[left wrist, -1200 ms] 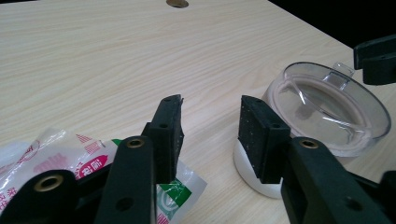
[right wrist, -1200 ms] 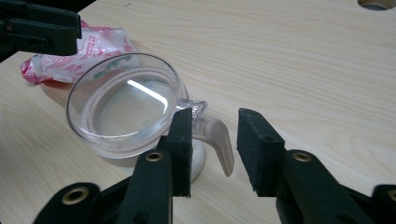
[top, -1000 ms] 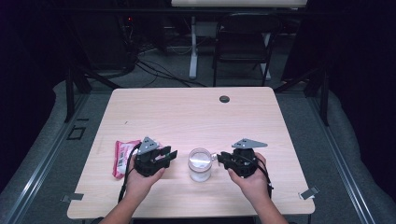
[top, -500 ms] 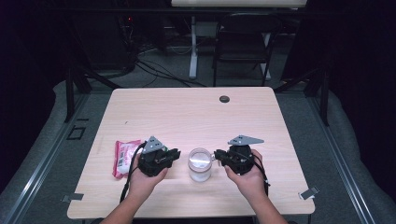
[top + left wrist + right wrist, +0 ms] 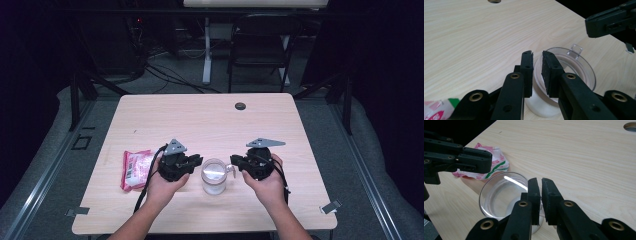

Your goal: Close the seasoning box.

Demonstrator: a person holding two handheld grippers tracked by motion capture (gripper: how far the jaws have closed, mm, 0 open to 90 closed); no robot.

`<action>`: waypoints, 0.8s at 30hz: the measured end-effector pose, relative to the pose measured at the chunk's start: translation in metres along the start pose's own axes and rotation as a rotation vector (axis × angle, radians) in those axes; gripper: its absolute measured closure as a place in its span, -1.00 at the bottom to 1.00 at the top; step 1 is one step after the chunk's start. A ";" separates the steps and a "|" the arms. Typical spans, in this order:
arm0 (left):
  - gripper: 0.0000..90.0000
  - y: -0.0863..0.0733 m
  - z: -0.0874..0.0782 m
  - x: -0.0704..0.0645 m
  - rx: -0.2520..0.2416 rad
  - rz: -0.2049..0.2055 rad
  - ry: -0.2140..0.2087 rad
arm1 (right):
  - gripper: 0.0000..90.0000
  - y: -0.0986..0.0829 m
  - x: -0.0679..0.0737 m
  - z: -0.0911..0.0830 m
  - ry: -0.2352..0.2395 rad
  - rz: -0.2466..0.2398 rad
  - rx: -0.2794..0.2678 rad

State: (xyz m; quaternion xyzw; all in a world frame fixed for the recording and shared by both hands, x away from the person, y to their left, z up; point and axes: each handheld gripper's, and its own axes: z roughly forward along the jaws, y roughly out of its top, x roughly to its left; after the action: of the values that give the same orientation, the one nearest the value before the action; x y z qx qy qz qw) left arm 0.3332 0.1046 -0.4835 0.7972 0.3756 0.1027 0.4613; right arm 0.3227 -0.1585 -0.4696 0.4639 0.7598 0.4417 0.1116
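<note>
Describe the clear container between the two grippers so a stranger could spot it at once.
On the light wooden table, look near the front edge, midway between the person's hands. The clear container stands there, round, see-through, with a small tab on its rim, unlike the flat pink-and-white packet further left.

clear lidded jar [image 5: 214, 176] | upright | table's near-middle | lid tab rightward

We note the cup's [image 5: 564, 82] lower part is cut off by the left gripper view's bottom edge, behind the jaws. The packet [image 5: 435, 110] is cropped at that view's corner, its print unreadable. The other gripper [image 5: 454, 157] hides the packet's near side.
</note>
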 end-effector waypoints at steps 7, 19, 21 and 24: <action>0.93 0.000 0.000 0.008 0.022 -0.038 0.002 | 0.89 0.001 0.001 0.005 0.009 0.021 0.033; 1.00 -0.011 -0.011 0.000 -0.002 -0.019 -0.025 | 0.73 -0.007 0.002 0.000 0.002 0.043 0.032; 1.00 -0.012 -0.011 -0.001 -0.004 -0.008 -0.019 | 0.71 -0.009 0.001 0.001 -0.001 0.044 0.029; 1.00 -0.015 -0.009 -0.002 0.020 0.013 -0.011 | 0.70 -0.011 0.000 0.002 -0.003 0.048 0.029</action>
State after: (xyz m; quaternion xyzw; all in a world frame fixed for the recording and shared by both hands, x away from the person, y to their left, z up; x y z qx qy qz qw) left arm 0.3190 0.1138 -0.4904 0.8047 0.3687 0.0976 0.4549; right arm 0.3175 -0.1590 -0.4791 0.4844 0.7545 0.4324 0.0953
